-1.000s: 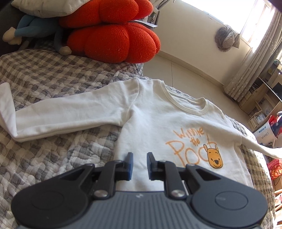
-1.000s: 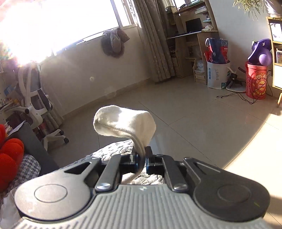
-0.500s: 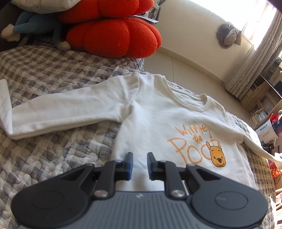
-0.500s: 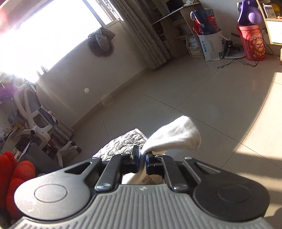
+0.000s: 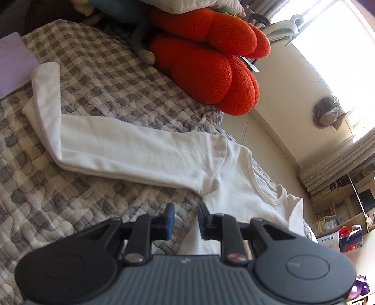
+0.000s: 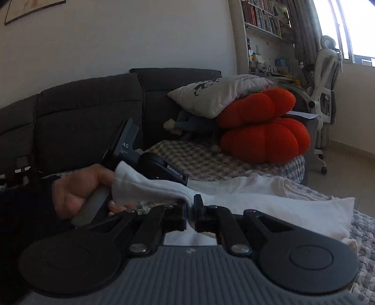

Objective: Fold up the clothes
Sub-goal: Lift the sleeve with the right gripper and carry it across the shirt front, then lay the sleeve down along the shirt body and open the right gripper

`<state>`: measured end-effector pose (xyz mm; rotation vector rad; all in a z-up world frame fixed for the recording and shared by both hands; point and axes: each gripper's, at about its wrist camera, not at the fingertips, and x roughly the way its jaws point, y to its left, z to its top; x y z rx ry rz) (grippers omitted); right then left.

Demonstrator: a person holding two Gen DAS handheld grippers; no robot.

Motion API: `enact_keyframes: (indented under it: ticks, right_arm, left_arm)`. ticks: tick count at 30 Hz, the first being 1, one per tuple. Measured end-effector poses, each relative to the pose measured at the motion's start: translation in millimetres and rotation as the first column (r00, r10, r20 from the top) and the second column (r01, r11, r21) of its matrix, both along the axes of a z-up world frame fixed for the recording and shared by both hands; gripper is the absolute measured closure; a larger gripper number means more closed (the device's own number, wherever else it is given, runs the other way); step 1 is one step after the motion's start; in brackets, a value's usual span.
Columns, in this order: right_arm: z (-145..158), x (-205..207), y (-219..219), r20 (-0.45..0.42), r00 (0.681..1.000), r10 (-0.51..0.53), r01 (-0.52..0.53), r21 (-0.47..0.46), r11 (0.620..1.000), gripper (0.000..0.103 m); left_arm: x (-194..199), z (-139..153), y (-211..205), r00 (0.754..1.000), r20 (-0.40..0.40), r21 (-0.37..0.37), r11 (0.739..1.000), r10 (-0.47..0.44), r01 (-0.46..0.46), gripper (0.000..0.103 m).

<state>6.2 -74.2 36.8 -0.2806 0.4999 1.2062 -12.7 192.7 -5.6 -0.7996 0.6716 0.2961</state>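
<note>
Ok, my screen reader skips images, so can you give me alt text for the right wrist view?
The right gripper is shut on a sleeve of a white sweatshirt that lies on a checked quilt. To its left, a hand holds the other gripper's handle; behind are orange cushions and a dark sofa.

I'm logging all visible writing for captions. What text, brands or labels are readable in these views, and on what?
"GenRobot.AI": on the left tongs' dark body.
"AS", smaller print beneath unreadable: on the grey block atop them.
Pillow print: too blurred.
Box lettering by the shelves: too small.
Book spines: unreadable.
</note>
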Motion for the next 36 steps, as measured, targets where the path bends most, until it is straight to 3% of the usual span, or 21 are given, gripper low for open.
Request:
enact_keyframes:
  ticks: [2, 5, 8, 13, 18, 20, 21, 23, 27, 28, 31, 33, 36]
  right_arm:
    - [-25.6, -3.1, 14.8, -0.023, 0.999, 0.036, -0.039, -0.161, 0.986, 0.093]
    - [-32.3, -1.4, 8.7, -0.012, 0.999, 0.049, -0.05, -0.209, 0.977, 0.09]
    - [-22.7, 2.9, -7.5, -0.037, 0.998, 0.047, -0.053, -0.162, 0.985, 0.089]
    - [-21.9, 7.9, -27.9, -0.069, 0.997, 0.029, -0.035, -0.092, 0.995, 0.088]
    - [-25.2, -1.9, -27.6, -0.053, 0.994, 0.098, -0.105, -0.143, 0.984, 0.087]
    - [-27.8, -11.6, -25.8, -0.046, 0.987, 0.156, -0.162, -0.193, 0.968, 0.065]
    - [-29.0, -17.6, -27.0, -0.031, 0.981, 0.193, -0.195, -0.212, 0.958, 0.045]
    - [-28.2, -25.6, -33.0, -0.003, 0.969, 0.247, -0.241, -0.217, 0.946, 0.042]
    - [-6.6, 0.7, -62.1, -0.049, 0.987, 0.152, -0.154, -0.038, 0.987, 0.038]
    - [-3.3, 8.9, -69.0, -0.052, 0.994, 0.099, -0.1, -0.013, 0.995, 0.033]
    - [-1.8, 37.5, -85.2, -0.065, 0.992, -0.106, 0.106, 0.0, 0.994, 0.03]
    - [-12.0, 68.1, -94.1, -0.157, 0.948, -0.278, 0.277, -0.031, 0.96, 0.03]
    - [-32.7, 110.8, -111.1, -0.368, 0.823, -0.432, 0.455, -0.026, 0.89, 0.03]
  left_arm:
    - [-1.2, -0.7, 3.5, 1.0, -0.005, 0.008, 1.0, 0.007, -0.007, 0.082]
    - [2.3, -0.8, -0.5, 0.999, -0.006, 0.018, 0.999, -0.034, 0.034, 0.082]
    - [7.2, 4.2, -16.7, 0.992, 0.019, 0.048, 0.991, -0.124, 0.123, 0.078]
    - [12.3, 16.7, -49.0, 0.958, 0.041, 0.178, 0.945, -0.284, 0.273, 0.072]
    - [17.5, 15.2, -68.4, 0.919, 0.015, 0.216, 0.899, -0.394, 0.382, 0.07]
    - [20.1, 12.4, -73.5, 0.908, 0.0, 0.224, 0.885, -0.419, 0.408, 0.07]
    - [20.9, 11.3, -76.5, 0.904, -0.011, 0.234, 0.878, -0.427, 0.418, 0.07]
    - [21.2, 11.1, -79.5, 0.901, -0.021, 0.248, 0.871, -0.433, 0.425, 0.07]
    - [21.0, 11.7, -82.3, 0.896, -0.023, 0.255, 0.864, -0.444, 0.434, 0.07]
    - [21.0, 11.6, -83.4, 0.893, -0.025, 0.256, 0.861, -0.449, 0.439, 0.07]
    - [21.1, 10.8, -88.5, 0.882, -0.034, 0.261, 0.847, -0.47, 0.462, 0.07]
    - [21.9, 9.4, -92.7, 0.866, -0.042, 0.256, 0.833, -0.498, 0.491, 0.069]
    - [23.4, 6.3, -102.9, 0.837, -0.061, 0.253, 0.803, -0.544, 0.54, 0.068]
